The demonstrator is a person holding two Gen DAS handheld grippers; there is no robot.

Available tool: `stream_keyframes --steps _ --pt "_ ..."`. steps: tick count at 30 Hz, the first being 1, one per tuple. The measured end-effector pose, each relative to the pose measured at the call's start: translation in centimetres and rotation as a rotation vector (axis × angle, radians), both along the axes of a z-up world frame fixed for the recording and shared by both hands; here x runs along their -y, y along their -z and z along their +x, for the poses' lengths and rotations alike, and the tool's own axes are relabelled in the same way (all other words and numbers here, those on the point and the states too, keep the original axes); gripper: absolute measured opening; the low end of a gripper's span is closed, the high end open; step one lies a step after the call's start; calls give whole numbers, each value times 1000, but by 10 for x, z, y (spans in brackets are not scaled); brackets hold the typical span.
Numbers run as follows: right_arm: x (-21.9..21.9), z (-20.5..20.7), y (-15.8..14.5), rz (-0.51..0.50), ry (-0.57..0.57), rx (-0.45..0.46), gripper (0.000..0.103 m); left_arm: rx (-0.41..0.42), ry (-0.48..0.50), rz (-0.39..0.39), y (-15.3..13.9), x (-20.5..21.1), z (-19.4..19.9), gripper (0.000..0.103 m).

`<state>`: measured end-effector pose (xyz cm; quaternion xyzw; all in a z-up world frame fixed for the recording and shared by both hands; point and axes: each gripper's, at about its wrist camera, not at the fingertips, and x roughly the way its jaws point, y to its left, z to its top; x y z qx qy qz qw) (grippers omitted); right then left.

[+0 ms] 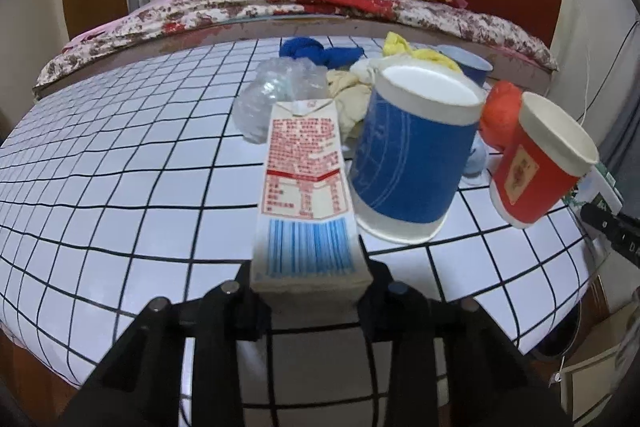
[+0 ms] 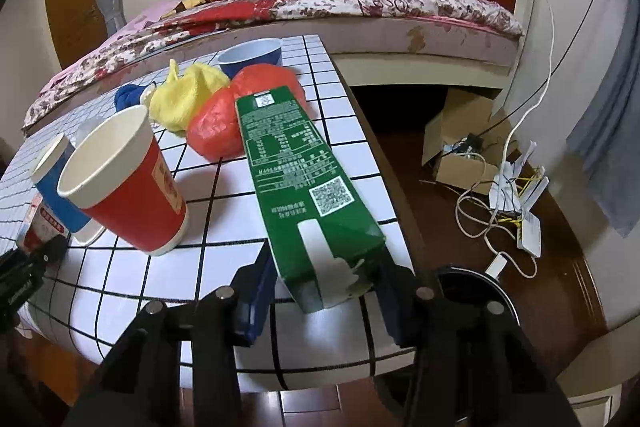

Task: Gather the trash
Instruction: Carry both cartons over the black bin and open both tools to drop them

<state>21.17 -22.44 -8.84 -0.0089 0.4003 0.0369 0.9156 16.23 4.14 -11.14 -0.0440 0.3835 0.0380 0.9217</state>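
Note:
My left gripper [image 1: 310, 287] is shut on a white carton with red print and a blue barcode [image 1: 306, 187], held just above the checked table [image 1: 120, 195]. My right gripper [image 2: 324, 287] is shut on a green carton [image 2: 296, 171] near the table's right edge [image 2: 372, 155]. A blue paper cup [image 1: 416, 151] and a red paper cup [image 1: 536, 163] stand just right of the white carton. The red cup [image 2: 124, 183] is left of the green carton. A crushed clear bottle [image 1: 276, 95], a red bag [image 2: 236, 111], a yellow bag [image 2: 188, 99] and blue cloth [image 1: 320, 51] lie behind.
A blue bowl [image 2: 252, 55] sits at the table's far end. A bed [image 2: 320, 11] runs along behind the table. On the floor to the right are a cardboard box [image 2: 460, 143], tangled cables and a white router [image 2: 524, 223]. A dark round bin rim [image 2: 476, 287] shows below the table's edge.

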Motion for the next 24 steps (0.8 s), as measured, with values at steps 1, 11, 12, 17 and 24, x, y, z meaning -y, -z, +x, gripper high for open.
stream_keyframes --steps 1,11,12,17,24 --pt "0 -2 -1 0 -2 11 46 9 -4 3 -1 -2 -3 35" --pt "22 -46 -38 14 56 145 40 149 78 25 -45 18 -53 35" --pt "26 -51 -41 13 65 153 40 160 109 23 -49 28 -57 35" --pt "62 -82 -51 -38 128 182 39 187 289 -18 -66 88 -71 35" --pt "134 -126 -40 -48 239 141 39 141 537 -70 -60 179 -75 34"
